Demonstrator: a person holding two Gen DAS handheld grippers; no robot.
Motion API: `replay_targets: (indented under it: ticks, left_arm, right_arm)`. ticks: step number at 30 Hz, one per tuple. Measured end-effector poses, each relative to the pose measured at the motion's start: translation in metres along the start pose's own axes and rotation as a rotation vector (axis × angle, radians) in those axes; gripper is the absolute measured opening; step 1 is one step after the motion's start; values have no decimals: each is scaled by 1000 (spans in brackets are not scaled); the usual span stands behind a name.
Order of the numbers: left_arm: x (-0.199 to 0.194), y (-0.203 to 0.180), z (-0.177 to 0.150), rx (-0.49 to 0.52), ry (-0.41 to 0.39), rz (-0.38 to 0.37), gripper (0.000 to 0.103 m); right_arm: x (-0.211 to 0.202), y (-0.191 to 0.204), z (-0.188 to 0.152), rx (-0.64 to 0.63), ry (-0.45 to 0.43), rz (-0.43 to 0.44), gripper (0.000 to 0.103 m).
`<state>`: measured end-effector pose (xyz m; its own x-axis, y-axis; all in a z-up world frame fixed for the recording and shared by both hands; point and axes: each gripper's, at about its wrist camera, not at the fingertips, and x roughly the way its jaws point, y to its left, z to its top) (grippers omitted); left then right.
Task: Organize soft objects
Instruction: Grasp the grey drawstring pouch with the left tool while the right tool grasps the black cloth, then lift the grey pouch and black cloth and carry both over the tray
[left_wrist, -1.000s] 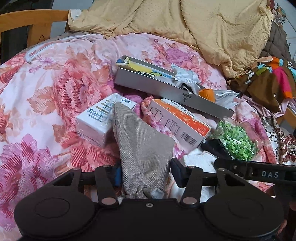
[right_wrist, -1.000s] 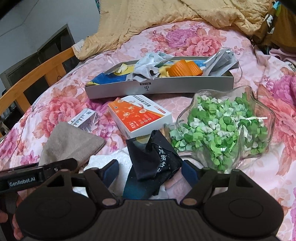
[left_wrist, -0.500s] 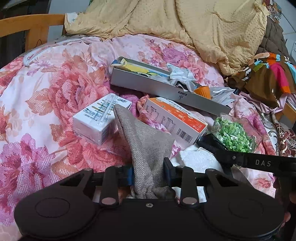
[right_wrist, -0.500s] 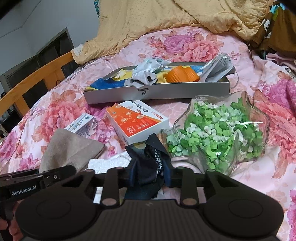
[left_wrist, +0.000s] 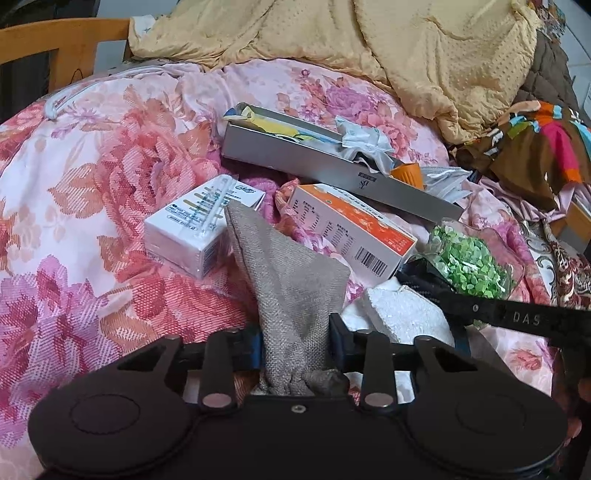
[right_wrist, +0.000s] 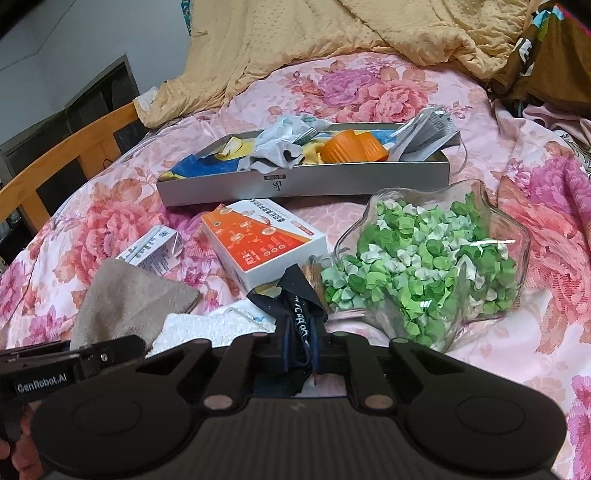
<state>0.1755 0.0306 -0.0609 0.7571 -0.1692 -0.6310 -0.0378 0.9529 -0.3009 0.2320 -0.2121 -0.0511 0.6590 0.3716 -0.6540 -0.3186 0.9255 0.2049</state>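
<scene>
A grey-brown woven cloth (left_wrist: 288, 273) rises in a peak from the floral bedspread, and my left gripper (left_wrist: 295, 332) is shut on its bunched lower end. The same cloth (right_wrist: 129, 295) shows at the lower left of the right wrist view. A dark navy cloth with white lettering (right_wrist: 295, 299) stands pinched between the pads of my right gripper (right_wrist: 301, 347), whose jaws are closing tight on it. A white fluffy towel (left_wrist: 402, 314) lies between the two cloths, partly under both.
A silver tray (right_wrist: 332, 181) of mixed items sits behind. An orange-and-white box (right_wrist: 266, 243) and a white box (left_wrist: 199, 229) lie close ahead. A glass bowl (right_wrist: 509, 236) of green paper stars stands right of the dark cloth. A yellow blanket (left_wrist: 406, 55) is heaped at the back.
Both grippers have shut: the left one on the grey-brown cloth, the right one on the dark cloth, which is now squeezed narrow. Neither hand has moved.
</scene>
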Motion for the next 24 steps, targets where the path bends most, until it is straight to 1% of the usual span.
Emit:
replay_targets:
  ticks: [3,6,12,16,19,24]
  left_arm:
    - [-1,4,2,-39,-2,-4,27]
    - [-5,6,6,-71,-10,-13,24]
    - [-14,4,10,-101,-44,-19,24]
    - [-22,1,16,-107,-69,-31,24]
    - [-28,-2,18,-111,-98,-33,24]
    - [-36,-10,22,-109,-131,-45,24]
  right_arm:
    - [-1,1,0,-9,-13,-5,9]
    - [-7,5,-1,-44,-46,-14,9]
    - [-22,18,-2,-145,-163,-3,8]
    - [-31,24,-2,-182,-238,14,8]
    - [-36,24,-1,-189,-273,13,8]
    - [-40,24,0,-202,-304,-10,8]
